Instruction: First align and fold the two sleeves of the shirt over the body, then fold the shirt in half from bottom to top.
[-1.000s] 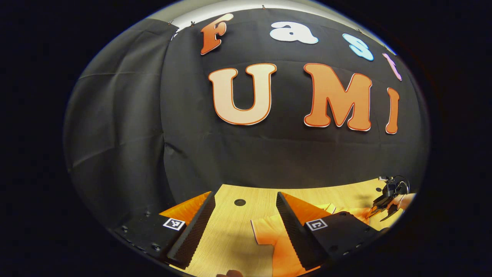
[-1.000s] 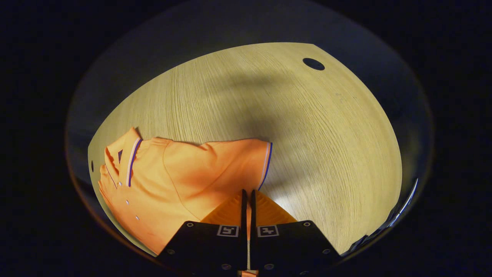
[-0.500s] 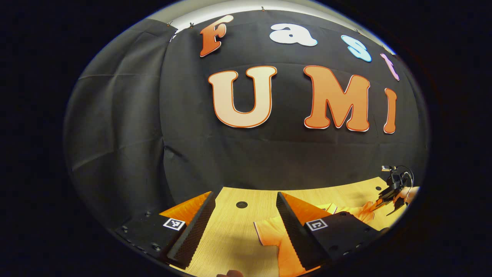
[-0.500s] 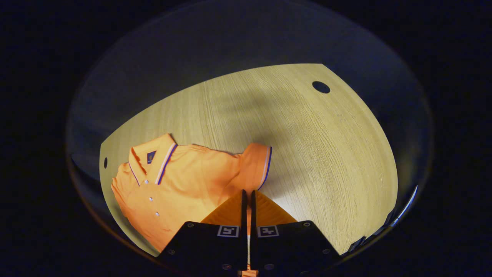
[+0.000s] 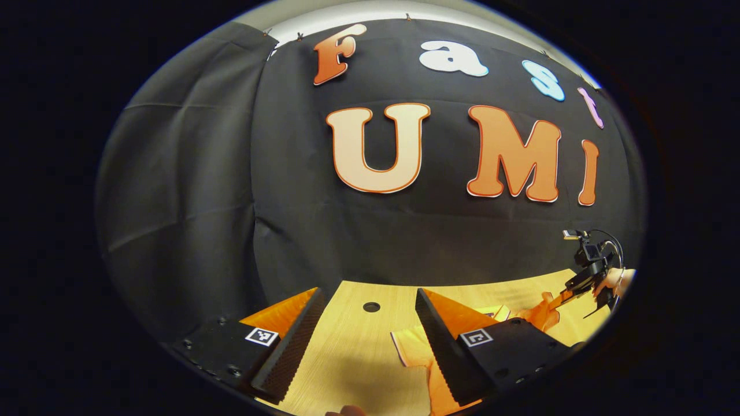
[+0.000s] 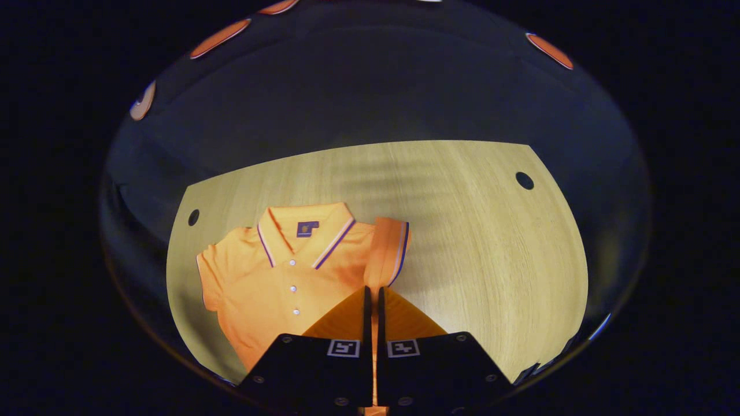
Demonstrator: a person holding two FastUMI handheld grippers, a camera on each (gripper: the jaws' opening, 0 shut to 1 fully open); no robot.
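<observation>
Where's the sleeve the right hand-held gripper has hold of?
In the right gripper view, the sleeve stands lifted just above the right hand-held gripper, right of the collar, over the wooden table.

Light wooden table (image 6: 462,242), black cloth wall (image 5: 191,202)

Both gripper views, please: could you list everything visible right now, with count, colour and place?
shirt: one, orange polo with striped collar trim, lying on the table, buttons up.
right sleeve: one, orange with striped cuff, lifted and pinched by the right claw.
table: one, light wood, under the shirt.
table holes: two, dark, near the far corners.
booth wall: one, black cloth, behind the table.
right claw: one, shut on the right sleeve.
left claw: one, open, over the table beside the shirt.
hand: one, holding the right claw.
</observation>
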